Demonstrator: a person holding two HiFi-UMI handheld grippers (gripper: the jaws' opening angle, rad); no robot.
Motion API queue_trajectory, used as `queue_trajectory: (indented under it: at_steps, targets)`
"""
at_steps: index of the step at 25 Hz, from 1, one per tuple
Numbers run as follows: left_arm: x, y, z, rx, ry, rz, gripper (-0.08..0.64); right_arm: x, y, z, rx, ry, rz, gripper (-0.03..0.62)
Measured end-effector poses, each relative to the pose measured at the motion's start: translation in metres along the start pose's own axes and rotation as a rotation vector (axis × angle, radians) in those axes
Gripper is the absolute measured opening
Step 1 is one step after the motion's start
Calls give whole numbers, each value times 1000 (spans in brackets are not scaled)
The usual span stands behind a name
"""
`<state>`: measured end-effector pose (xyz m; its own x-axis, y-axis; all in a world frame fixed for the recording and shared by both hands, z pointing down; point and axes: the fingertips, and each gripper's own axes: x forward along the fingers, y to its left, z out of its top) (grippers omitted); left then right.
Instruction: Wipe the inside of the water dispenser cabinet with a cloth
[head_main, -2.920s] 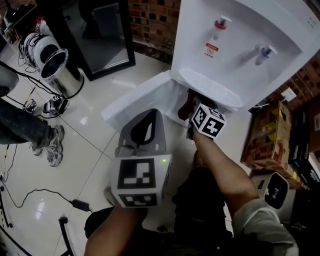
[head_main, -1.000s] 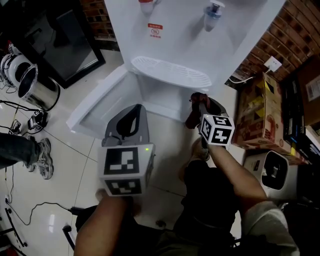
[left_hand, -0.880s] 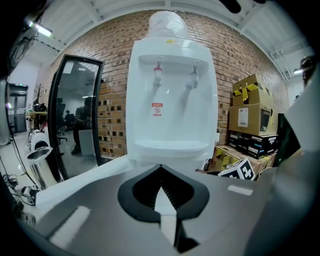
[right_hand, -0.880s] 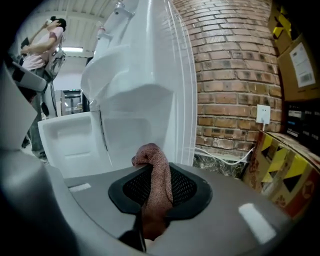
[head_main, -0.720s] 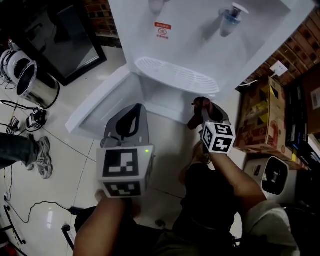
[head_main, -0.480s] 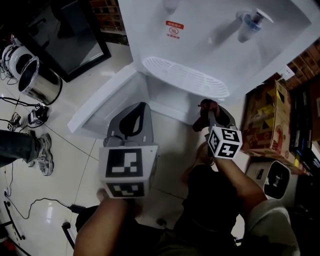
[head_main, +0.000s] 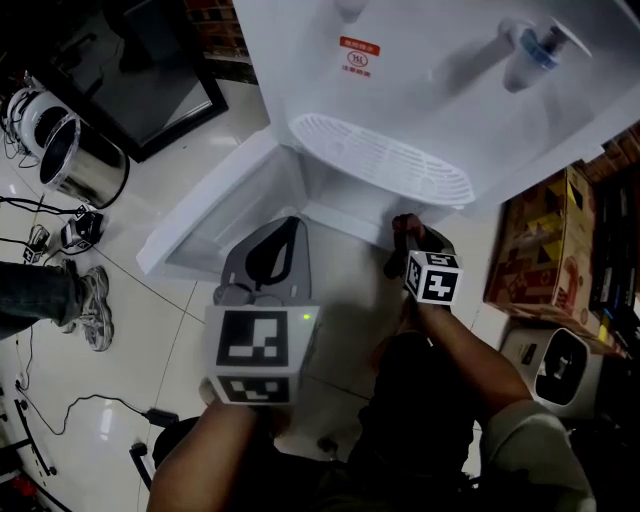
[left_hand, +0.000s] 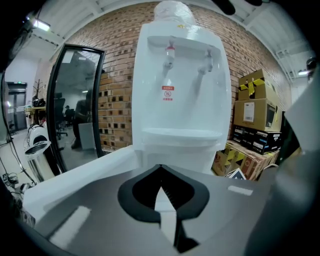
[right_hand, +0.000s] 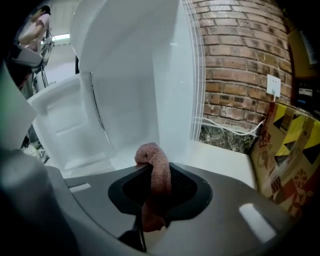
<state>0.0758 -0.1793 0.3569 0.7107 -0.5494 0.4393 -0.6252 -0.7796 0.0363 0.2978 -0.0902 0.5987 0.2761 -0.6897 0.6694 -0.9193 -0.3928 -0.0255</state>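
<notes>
The cloth (right_hand: 150, 150) is held pinched in the right gripper (right_hand: 151, 172) at the cabinet (head_main: 335, 195) mouth; it should be pressed flat against the inner walls, the closed, empty left gripper (left_hand: 160, 174) kept outside

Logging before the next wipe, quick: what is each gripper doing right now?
Left gripper: shut, nothing in its jaws.
Right gripper: shut on the cloth.
</notes>
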Motion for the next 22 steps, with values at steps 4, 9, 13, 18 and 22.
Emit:
queue_trajectory:
  at_steps: [4,9,13,18,22]
  targets:
    - [2,9,-6,-13,23,11,0,31,0,-39,-43,125,-12,94]
    - [5,14,-11,-27,38,10,0,59,-1,-68,-50,208,-21,95]
    - [3,18,-15,-49,57,11,0,74,-5,-87,-31,273,-34,95]
    - [3,28,-14,-49,54,21,0,68,8,-77,14,263,3,95]
    - [0,39,-11,-51,38,35,2,51,56,-22,-9,103,142,95]
